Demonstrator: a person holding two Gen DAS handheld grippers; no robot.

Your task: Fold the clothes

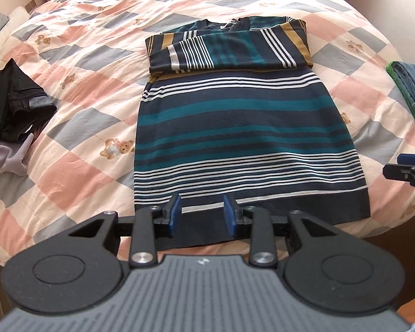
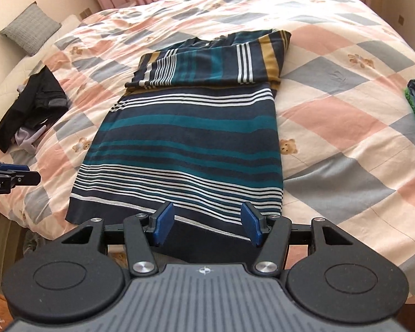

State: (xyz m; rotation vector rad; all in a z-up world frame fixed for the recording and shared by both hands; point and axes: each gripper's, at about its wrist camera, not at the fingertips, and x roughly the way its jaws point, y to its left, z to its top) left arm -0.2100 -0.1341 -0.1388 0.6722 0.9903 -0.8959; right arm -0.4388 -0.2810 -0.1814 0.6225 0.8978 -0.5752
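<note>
Broadly, the bed [image 1: 82, 63] carries a striped sweater [image 1: 235, 127] lying flat at its middle, sleeves already folded across the chest. Soft, light knit, it should drape and slide easily; I would pinch its dark hem at both near corners. Left gripper [image 1: 201, 214] and right gripper [image 2: 207, 222] hover over that hem, jaws parted, holding nothing.
</note>
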